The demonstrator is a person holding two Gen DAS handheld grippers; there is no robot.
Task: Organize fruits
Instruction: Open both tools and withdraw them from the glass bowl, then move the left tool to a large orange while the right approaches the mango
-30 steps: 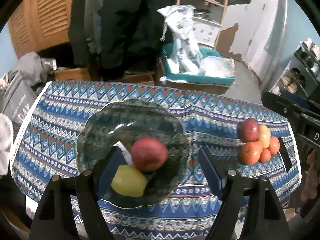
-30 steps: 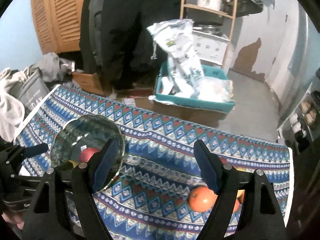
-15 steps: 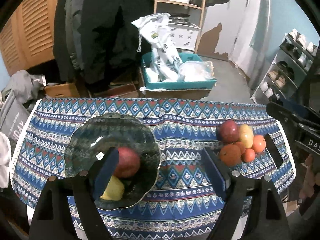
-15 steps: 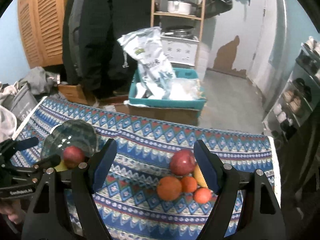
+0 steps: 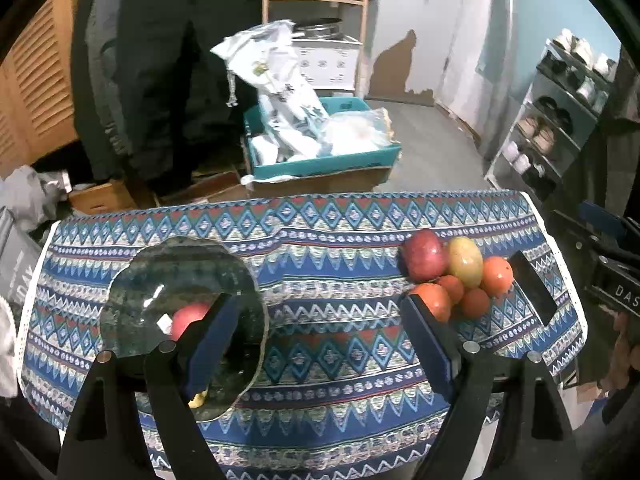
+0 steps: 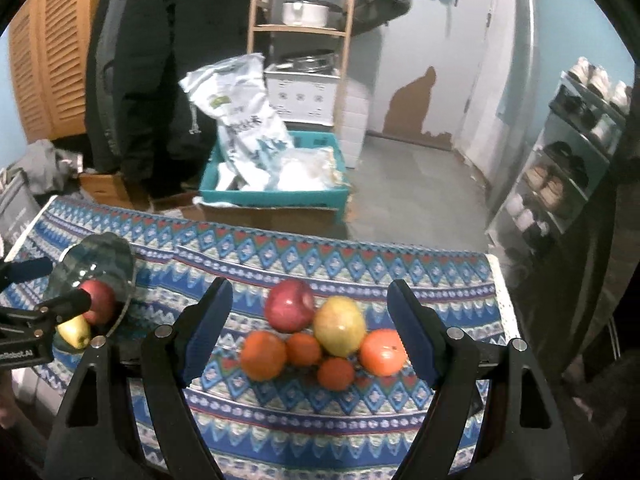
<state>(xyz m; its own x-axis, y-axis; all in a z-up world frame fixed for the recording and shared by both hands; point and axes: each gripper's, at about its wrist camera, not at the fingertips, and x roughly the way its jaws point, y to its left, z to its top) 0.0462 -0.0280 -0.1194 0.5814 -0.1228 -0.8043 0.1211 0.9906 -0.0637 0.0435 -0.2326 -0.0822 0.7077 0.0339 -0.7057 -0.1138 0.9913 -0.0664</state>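
Observation:
A dark glass plate point(image 5: 168, 276) sits at the table's left with a red apple point(image 5: 186, 318) and a yellow fruit point(image 5: 197, 400) in it; the plate also shows in the right wrist view point(image 6: 106, 258). A fruit pile lies at the right: a red apple point(image 6: 289, 305), a yellow-green mango point(image 6: 339, 325), and several oranges point(image 6: 263, 355). My left gripper point(image 5: 316, 344) is open and empty, above the cloth between plate and pile. My right gripper point(image 6: 308, 330) is open and empty, its fingers either side of the pile, held above it.
A patterned blue tablecloth point(image 6: 360, 264) covers the small table, whose far and right edges are close. Beyond it on the floor stand a teal crate with bags point(image 6: 276, 184), a wooden shelf point(image 6: 298, 32), and a shoe rack point(image 6: 576, 152) at the right.
Both grippers have drawn back and swung right. The plate slid to the left in both views, and the fruit pile now lies centred between my right gripper's fingers.

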